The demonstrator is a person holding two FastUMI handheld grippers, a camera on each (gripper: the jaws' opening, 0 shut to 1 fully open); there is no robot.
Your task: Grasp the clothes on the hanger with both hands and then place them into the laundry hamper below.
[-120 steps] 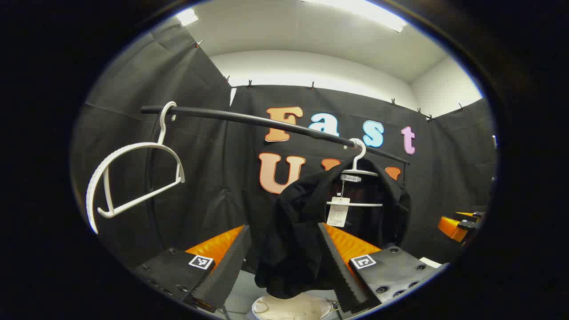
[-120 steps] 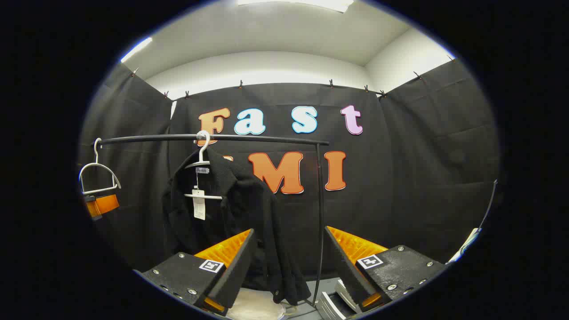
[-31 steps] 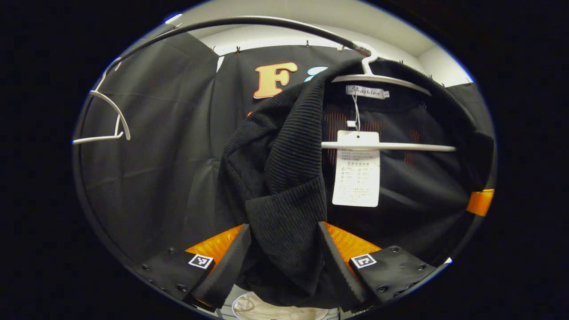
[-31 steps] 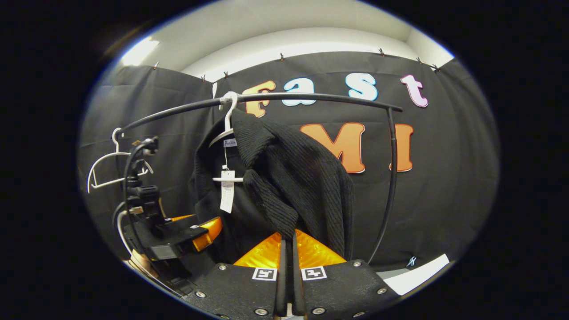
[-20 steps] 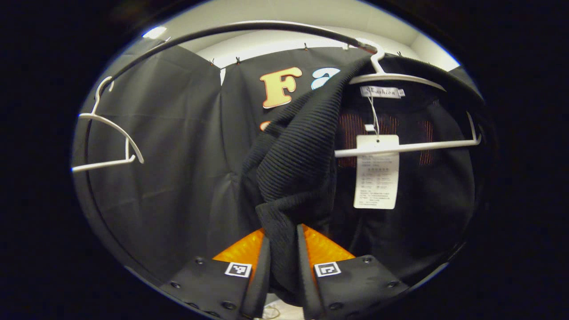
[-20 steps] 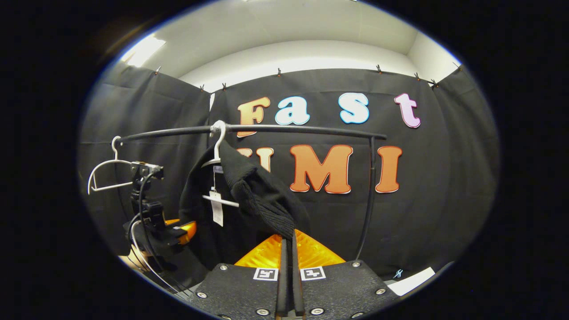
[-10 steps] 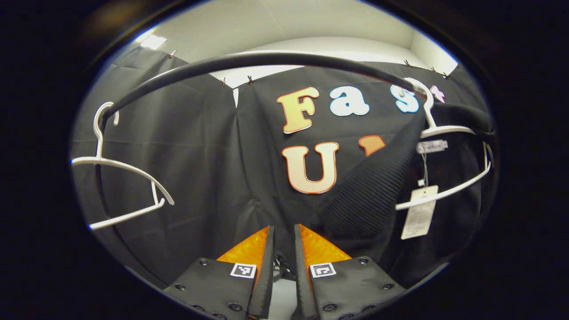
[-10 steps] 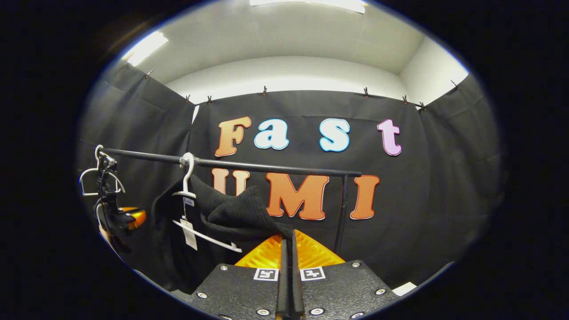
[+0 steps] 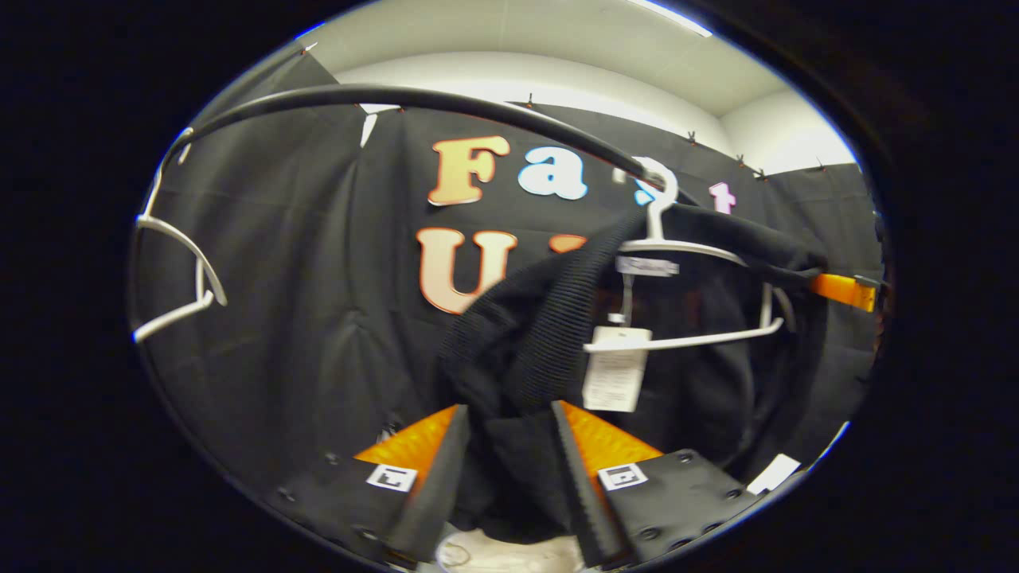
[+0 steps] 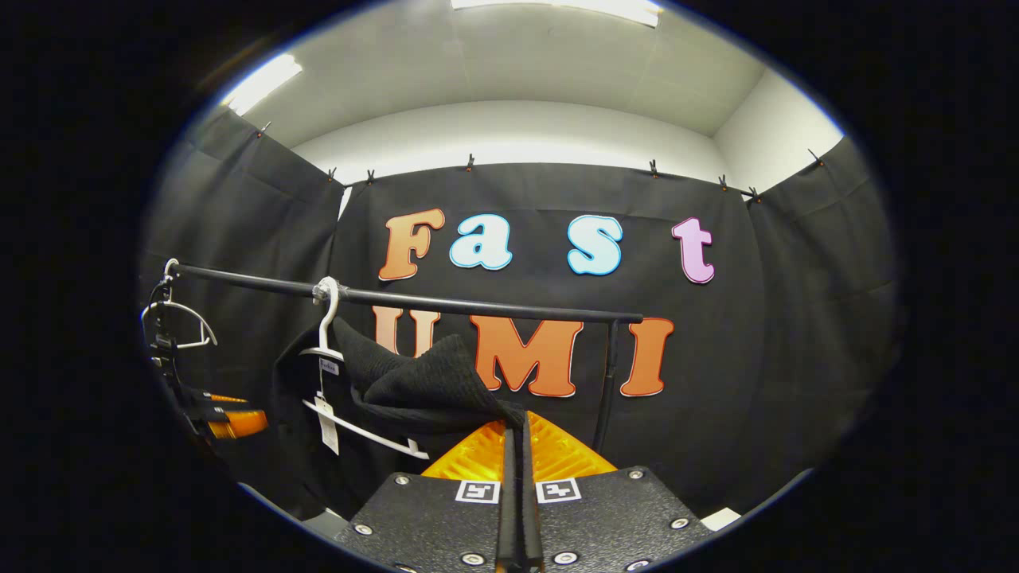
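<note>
1. Spare hanger (image 9: 179, 270), white, bare, at the left end of the rail (image 9: 414, 99).

2. My left gripper (image 9: 503, 446): fingers spread, black knit lying between them. I cannot tell whether both pads press it, so I count this as no sure hold.

3. Black knit garment (image 9: 525, 334), the task's thing: on its white hanger (image 9: 685, 251) toward the rail's right end, left front bunched down into my left fingers, right shoulder drawn out sideways. Paper tag (image 9: 614, 380) dangles at the neck.

4. My right gripper (image 10: 516, 446): fingers pressed together, pinching a fold of the garment (image 10: 430, 386) at their tips.

5. Laundry hamper (image 9: 509, 553), pale rim low between my left fingers, under the garment.

Risks, as I judge them: pulling with one sure grip could drag the hanger along the rail or unhook it; the knit could snag on the hanger's end; a loose left side may fall outside the hamper.

View differences: the left gripper view gives the hamper and tag close; the right gripper view gives the whole rail with its upright post (image 10: 609, 378), and my left gripper's orange finger (image 10: 237, 423) off to the side.
</note>
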